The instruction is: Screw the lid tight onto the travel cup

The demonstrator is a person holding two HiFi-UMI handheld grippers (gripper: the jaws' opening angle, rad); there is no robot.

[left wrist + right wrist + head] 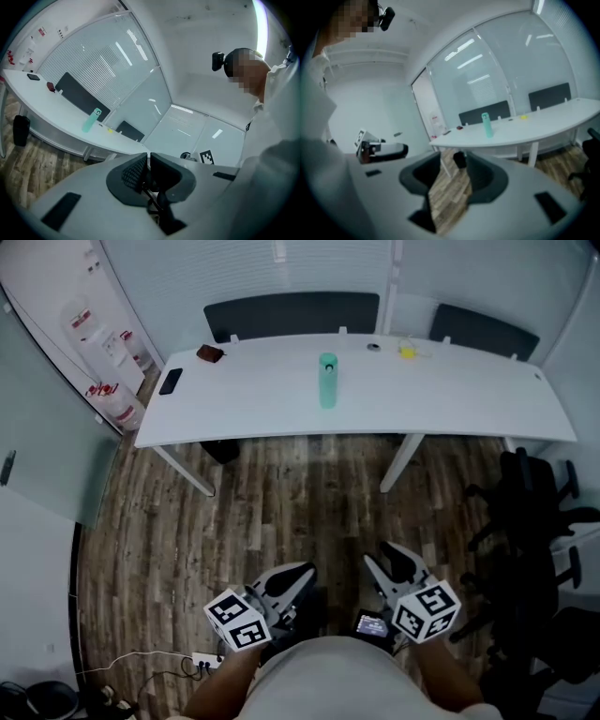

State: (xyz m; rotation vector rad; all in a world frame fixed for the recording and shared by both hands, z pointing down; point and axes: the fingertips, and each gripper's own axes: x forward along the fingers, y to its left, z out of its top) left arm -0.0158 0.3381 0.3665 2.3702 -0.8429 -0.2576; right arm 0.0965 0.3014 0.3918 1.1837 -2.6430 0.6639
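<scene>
The teal travel cup [327,381] stands upright with its lid on, near the middle of the long white table [469,399], far ahead of me. The same cup [92,120] shows small in the left gripper view, and the cup [487,125] is small in the right gripper view too. Both grippers are held low, close to my body, over the wooden floor and well short of the table. My left gripper [291,579] [148,157] is shut with its jaws touching and nothing in them. My right gripper [394,563] [453,161] stands open and empty.
On the table lie a black phone [171,381], a dark red object [209,353], a small yellow item [407,352] and a dark round piece [374,346]. Two dark chairs [292,313] stand behind it. A black office chair [544,512] is at the right, fire extinguishers [112,399] at the left.
</scene>
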